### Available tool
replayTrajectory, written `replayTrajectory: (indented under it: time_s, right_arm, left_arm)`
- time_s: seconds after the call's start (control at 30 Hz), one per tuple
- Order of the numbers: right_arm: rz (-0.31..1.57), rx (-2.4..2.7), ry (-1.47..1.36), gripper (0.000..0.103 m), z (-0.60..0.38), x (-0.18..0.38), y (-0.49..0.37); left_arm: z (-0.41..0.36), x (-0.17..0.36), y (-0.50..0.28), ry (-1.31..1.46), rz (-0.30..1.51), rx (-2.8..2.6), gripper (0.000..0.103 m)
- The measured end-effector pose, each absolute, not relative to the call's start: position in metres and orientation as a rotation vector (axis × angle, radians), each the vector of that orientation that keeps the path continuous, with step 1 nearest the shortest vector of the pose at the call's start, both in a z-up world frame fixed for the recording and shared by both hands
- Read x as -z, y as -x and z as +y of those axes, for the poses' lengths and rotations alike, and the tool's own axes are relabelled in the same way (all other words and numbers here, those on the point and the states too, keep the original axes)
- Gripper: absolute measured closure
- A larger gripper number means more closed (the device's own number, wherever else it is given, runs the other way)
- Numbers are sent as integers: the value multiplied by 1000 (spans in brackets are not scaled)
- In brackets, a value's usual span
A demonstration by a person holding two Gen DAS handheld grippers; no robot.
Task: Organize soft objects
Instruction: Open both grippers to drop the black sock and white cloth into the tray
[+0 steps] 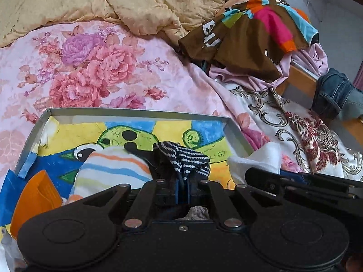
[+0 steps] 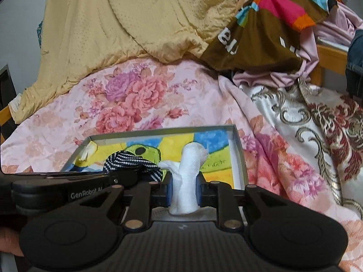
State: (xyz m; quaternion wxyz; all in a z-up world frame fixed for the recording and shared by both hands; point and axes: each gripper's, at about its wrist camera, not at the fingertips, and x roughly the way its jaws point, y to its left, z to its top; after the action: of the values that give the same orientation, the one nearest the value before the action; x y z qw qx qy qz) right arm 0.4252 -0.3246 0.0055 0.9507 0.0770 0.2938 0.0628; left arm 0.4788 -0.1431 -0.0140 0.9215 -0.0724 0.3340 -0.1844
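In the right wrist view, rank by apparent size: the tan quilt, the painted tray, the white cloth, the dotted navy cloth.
1. tan quilt
2. painted tray
3 and 4. white cloth and dotted navy cloth look alike; both sit close to the camera, so unranked.

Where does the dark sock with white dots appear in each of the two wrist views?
Left wrist view: the dotted sock is at the lower middle, clamped in the left claw, above the box.
Right wrist view: it is at the lower left of centre, beside the white cloth held in the right claw.
Shared landmark: the grey-rimmed box with the painted lining.
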Motion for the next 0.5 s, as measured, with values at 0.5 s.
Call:
replayTrajectory:
  time_s: [0.5]
  right_arm:
    - [603,-100,-211,57,-339,-4,-425]
  left_arm:
    - [-143,13,-476,140,691,366,81]
